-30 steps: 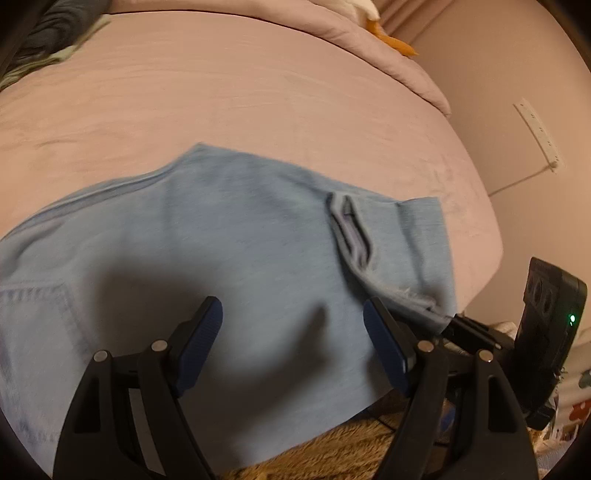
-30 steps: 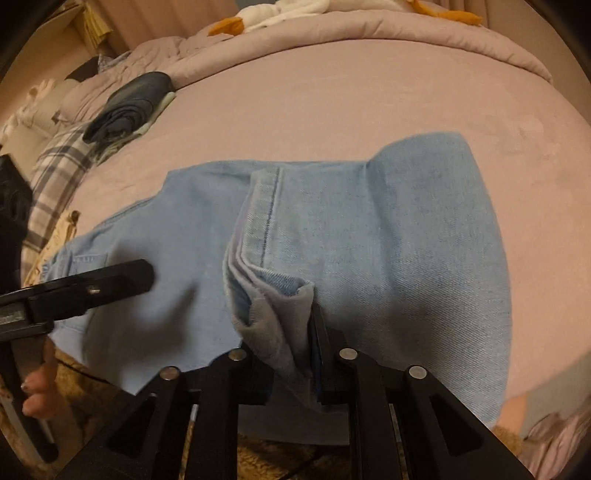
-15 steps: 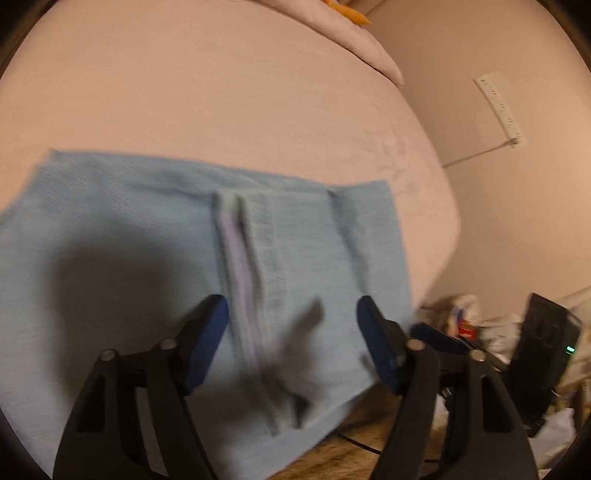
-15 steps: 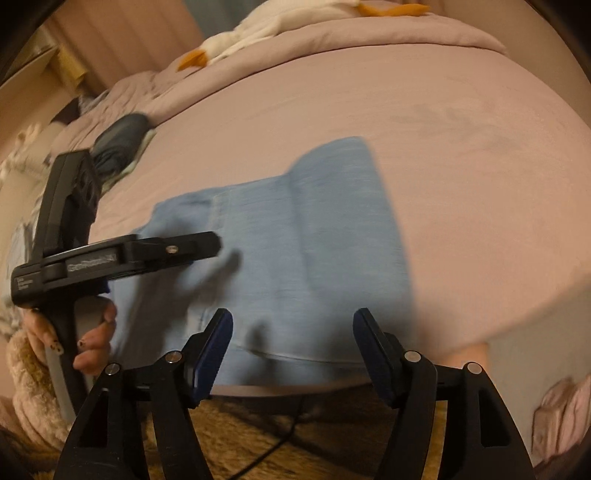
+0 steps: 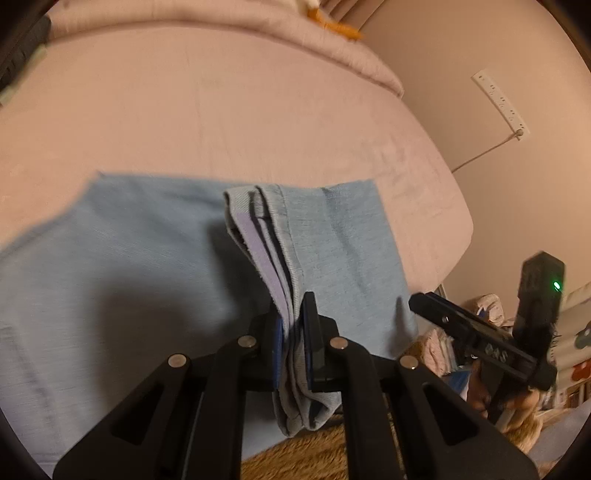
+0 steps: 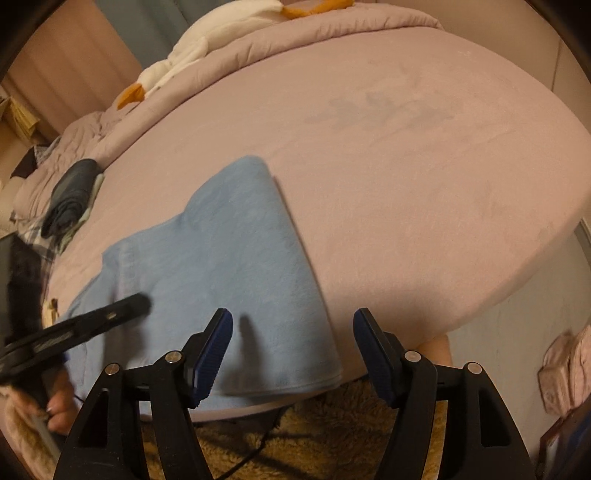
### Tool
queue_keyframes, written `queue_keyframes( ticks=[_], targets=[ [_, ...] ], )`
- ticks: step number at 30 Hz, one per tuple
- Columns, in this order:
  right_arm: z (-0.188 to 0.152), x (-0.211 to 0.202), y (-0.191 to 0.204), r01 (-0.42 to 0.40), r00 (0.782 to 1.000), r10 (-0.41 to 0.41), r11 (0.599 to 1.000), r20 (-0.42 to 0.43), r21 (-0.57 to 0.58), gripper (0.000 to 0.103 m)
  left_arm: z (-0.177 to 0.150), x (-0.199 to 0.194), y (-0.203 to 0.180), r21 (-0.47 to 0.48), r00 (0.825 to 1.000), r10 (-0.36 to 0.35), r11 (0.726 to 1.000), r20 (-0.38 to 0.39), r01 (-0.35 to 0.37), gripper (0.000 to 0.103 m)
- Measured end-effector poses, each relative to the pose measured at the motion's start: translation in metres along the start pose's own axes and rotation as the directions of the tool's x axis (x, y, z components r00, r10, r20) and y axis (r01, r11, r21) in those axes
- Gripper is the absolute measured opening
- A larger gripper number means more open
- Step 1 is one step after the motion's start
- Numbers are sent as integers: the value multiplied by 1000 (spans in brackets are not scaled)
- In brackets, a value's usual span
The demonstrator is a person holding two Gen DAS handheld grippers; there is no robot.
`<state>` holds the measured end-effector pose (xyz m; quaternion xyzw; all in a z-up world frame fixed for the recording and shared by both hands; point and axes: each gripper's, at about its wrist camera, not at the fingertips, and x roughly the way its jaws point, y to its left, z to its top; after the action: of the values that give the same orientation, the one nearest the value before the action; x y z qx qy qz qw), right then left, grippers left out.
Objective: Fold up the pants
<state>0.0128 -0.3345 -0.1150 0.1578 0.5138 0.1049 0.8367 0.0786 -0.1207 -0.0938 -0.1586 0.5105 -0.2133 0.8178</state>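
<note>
Light blue denim pants (image 5: pixel 140 258) lie partly folded on a pink bed (image 5: pixel 221 110), near its front edge. My left gripper (image 5: pixel 295 343) is shut on the bunched hem layers of the pants, which stand up between its blue pads and hang below them. In the right wrist view the same pants (image 6: pixel 236 258) lie flat and my right gripper (image 6: pixel 291 354) stands open over their right front corner, with nothing pinched. The left gripper's black finger (image 6: pixel 122 310) reaches in from the left there. The right gripper's body (image 5: pixel 480 343) shows at the right of the left wrist view.
Folded dark clothes (image 6: pixel 70 195) sit at the bed's far left, and a rolled pink duvet (image 6: pixel 332 33) with a white and orange plush toy (image 6: pixel 207 48) lies at the back. A shaggy tan rug (image 6: pixel 314 435) covers the floor below. A power strip (image 5: pixel 498 103) hangs on the wall.
My right gripper let go of the bunched hem, opened and moved right. My left gripper moved onto that hem and closed on it.
</note>
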Motion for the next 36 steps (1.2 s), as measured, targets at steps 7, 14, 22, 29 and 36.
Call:
queue_keyframes(
  ticks=[7,14,22,29,36],
  targets=[
    [2,12,11,-22,1000,22,1000,-18,-17,68,-9,1,37,-56,991,130,990,-37,-132,9],
    [-1,30,19,-30,996,27,999,-82,-35,68,-15,1,50,-81,988,145,986,-47,-148,10],
    [-8,37,23,17,997,-24,996,-74,-85,65,-13,15,53,-88,984,169,981,-58,-173,15],
    [-14,37,25,56,998,-61,988,-29,-142,65,-25,6,57,-108,983,182,977,-12,-182,15],
    [-20,34,23,88,996,-87,980,11,-181,65,-41,4,52,-118,972,219,971,90,-208,16]
  ],
)
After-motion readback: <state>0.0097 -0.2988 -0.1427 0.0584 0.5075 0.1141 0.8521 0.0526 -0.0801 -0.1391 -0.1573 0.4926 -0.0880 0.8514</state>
